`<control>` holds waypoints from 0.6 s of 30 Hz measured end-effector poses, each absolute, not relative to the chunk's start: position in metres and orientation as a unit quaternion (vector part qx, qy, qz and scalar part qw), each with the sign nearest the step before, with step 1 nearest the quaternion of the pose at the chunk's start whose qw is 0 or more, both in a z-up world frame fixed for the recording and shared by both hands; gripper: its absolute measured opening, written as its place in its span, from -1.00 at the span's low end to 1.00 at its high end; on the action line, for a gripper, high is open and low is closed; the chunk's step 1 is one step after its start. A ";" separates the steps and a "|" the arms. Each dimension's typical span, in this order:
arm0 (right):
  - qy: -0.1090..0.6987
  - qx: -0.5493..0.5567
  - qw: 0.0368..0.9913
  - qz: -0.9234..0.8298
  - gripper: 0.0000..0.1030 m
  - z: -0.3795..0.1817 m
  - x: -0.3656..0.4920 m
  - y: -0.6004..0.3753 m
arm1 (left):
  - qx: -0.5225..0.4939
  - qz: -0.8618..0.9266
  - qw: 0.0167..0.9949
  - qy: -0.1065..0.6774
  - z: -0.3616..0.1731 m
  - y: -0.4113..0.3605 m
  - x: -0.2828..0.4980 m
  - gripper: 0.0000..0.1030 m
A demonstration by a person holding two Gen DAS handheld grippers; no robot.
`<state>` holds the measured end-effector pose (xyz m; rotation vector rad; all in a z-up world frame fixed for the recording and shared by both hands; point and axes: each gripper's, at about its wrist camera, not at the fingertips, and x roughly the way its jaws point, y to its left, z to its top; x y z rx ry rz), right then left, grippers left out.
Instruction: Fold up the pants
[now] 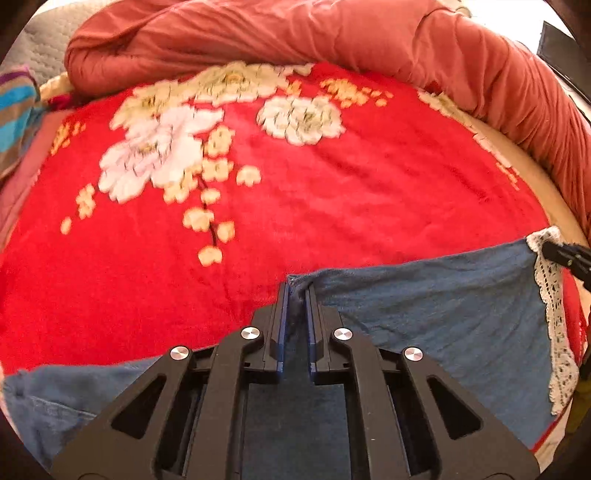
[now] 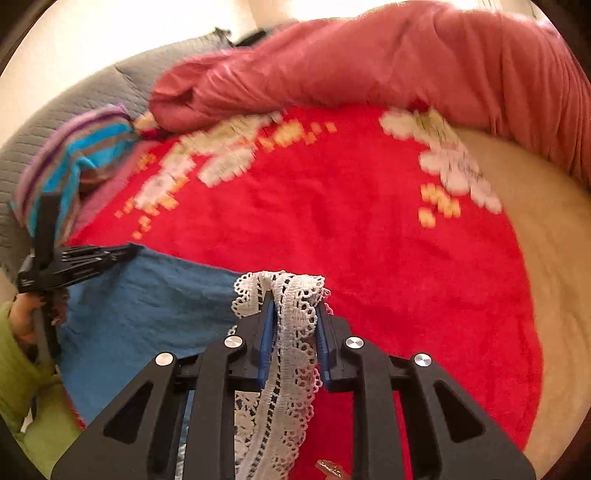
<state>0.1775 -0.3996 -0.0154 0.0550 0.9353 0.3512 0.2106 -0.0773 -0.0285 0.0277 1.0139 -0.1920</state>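
Blue denim pants (image 1: 443, 314) on the red floral blanket (image 1: 332, 192), left gripper (image 1: 297, 291) pinched on a denim corner, right gripper (image 2: 295, 314) seemingly clamped on the white lace hem (image 2: 291, 332), salmon duvet (image 1: 295, 33) beyond the blanket

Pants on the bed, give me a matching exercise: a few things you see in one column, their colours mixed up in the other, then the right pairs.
Things:
1. pants
2. lace trim
3. blanket
4. rolled duvet

Colours:
A. white
B. bright red with pale flowers
C. blue
D. plain salmon pink

Pairs: 1-C, 2-A, 3-B, 4-D
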 end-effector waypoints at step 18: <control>0.388 -0.053 0.913 0.110 0.32 0.030 0.093 -0.375 | 0.003 -0.077 0.895 0.439 0.019 -0.037 0.134 0.27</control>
